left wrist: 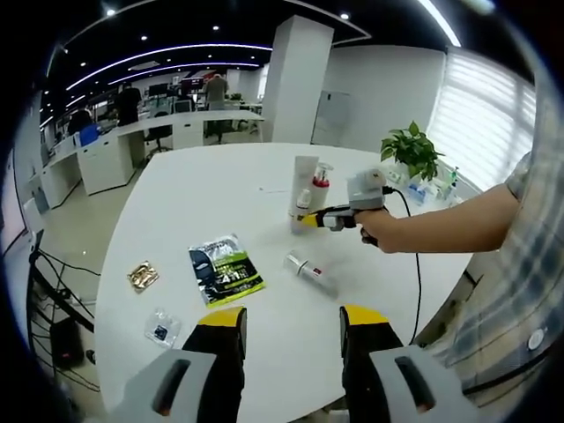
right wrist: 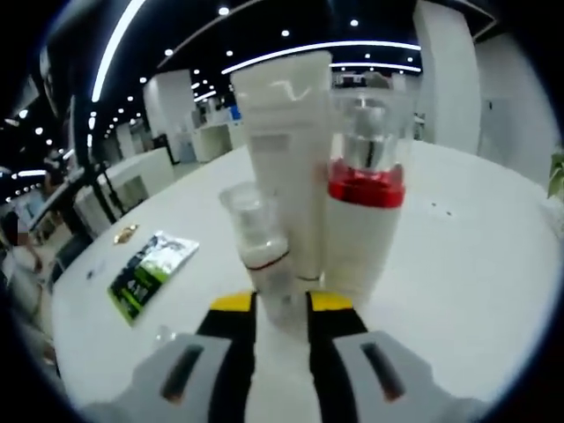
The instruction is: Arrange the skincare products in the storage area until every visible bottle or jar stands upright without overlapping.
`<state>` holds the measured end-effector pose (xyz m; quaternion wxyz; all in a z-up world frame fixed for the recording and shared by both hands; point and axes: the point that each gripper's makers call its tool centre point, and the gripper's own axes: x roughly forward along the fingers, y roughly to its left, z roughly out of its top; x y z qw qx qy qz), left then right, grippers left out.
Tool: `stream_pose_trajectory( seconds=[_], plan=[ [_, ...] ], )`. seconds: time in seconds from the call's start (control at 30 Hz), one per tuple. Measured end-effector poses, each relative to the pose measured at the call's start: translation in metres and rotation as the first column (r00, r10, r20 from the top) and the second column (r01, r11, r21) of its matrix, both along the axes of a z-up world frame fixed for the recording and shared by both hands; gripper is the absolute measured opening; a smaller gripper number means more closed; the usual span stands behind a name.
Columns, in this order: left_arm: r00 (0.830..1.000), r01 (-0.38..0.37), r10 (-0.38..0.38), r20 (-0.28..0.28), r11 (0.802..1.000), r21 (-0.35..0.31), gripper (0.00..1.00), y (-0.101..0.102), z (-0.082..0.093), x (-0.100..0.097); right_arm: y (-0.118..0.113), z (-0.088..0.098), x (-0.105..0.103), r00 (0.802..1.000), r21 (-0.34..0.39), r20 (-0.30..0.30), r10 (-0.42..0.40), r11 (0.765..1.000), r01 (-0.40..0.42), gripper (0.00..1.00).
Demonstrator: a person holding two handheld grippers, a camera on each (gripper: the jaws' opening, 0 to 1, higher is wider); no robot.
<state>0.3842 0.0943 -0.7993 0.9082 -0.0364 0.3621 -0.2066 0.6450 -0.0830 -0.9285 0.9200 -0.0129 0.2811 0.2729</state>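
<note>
While left gripper (left wrist: 291, 322) gapes, right gripper (right wrist: 281, 304) clamps small bottle (right wrist: 261, 256).

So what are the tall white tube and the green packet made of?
The tube looks like matte white plastic, smooth and opaque. The packet looks like glossy foil or plastic film: flat, printed, with a shine. I can't tell which for sure.

- The table (left wrist: 264, 176) has a smooth, matt white top.
- The tall tube (right wrist: 286, 141) looks like matt white plastic.
- The pump bottle (right wrist: 366, 211) is glossy white with a clear plastic cap.
- The sachet (left wrist: 225, 269) is shiny printed foil.
- The small bottle (right wrist: 260, 247) is clear plastic.
</note>
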Motion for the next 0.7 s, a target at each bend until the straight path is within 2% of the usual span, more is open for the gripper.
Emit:
stream_pose_trajectory(
  seconds=[0.3, 0.43, 0.53, 0.63, 0.7],
  plan=[
    [1.0, -0.001, 0.001, 0.001, 1.0, 0.01, 0.42, 0.0, -0.001, 0.001, -0.006, 0.0, -0.002, 0.999, 0.006, -0.01, -0.032, 0.999, 0.032, 0.21],
    [1.0, -0.005, 0.005, 0.002, 1.0, 0.008, 0.42, 0.0, -0.001, 0.001, 0.002, 0.002, -0.005, 0.998, 0.046, -0.032, -0.055, 0.997, 0.057, 0.27],
    [1.0, -0.004, 0.004, 0.0, 1.0, 0.007, 0.42, 0.0, -0.002, -0.001, 0.004, 0.003, -0.003, 0.996, 0.038, -0.029, -0.088, 0.995, 0.089, 0.32],
    [1.0, -0.009, 0.009, 0.002, 1.0, 0.007, 0.42, 0.002, -0.001, -0.002, 0.006, 0.007, -0.001, 0.992, 0.009, -0.016, -0.127, 0.992, 0.128, 0.32],
    [1.0, -0.015, 0.015, -0.001, 1.0, 0.008, 0.42, 0.004, -0.002, -0.003, 0.012, 0.009, -0.002, 0.991, 0.016, -0.022, -0.131, 0.991, 0.131, 0.32]
  ],
)
